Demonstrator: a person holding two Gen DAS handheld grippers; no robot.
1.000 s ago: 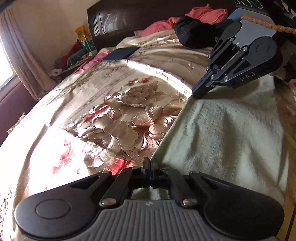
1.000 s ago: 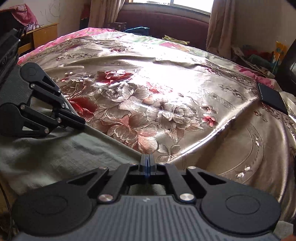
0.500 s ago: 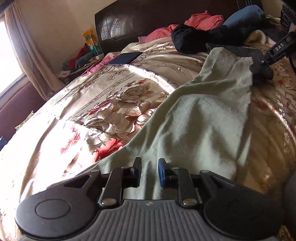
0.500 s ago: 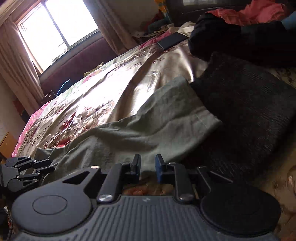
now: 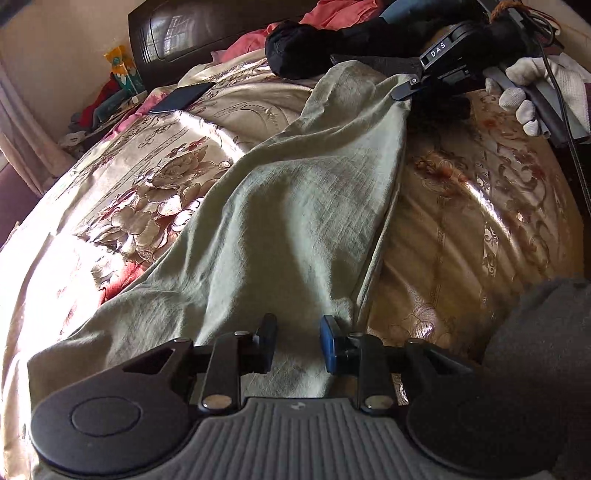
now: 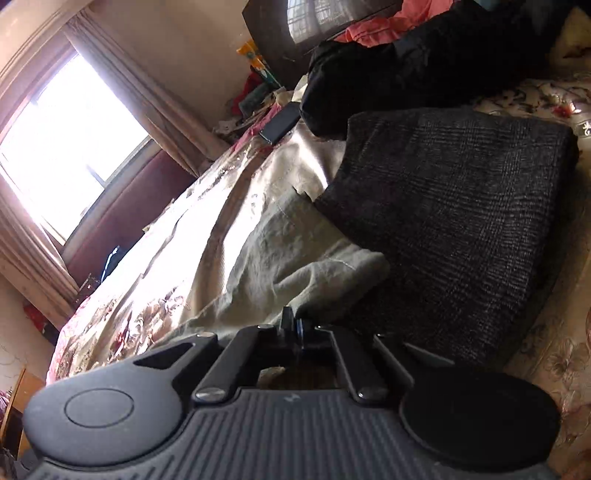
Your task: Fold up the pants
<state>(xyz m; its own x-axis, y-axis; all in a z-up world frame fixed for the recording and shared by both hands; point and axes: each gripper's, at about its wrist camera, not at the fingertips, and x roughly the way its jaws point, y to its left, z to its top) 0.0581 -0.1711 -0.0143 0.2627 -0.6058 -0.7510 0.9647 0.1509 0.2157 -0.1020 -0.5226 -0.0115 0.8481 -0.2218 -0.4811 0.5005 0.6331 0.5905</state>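
Observation:
Pale green pants lie stretched along a shiny floral bedspread. My left gripper sits low over their near end. Its jaws are opening, with cloth lying between them and the pads clear of it. At the far end a white-gloved hand holds my right gripper, which is shut on the pants' far corner. In the right wrist view, rolled sideways, the right gripper pinches the hem of the pants.
A folded dark grey garment lies right beside the gripped corner, with a black garment and pink clothes behind it by the headboard. A dark flat phone rests on the bed. Dark grey cloth fills the near right.
My left gripper let go of the pants and opened. The right gripper swung to the far end of the pants, rolled, opened briefly, then shut on their corner.

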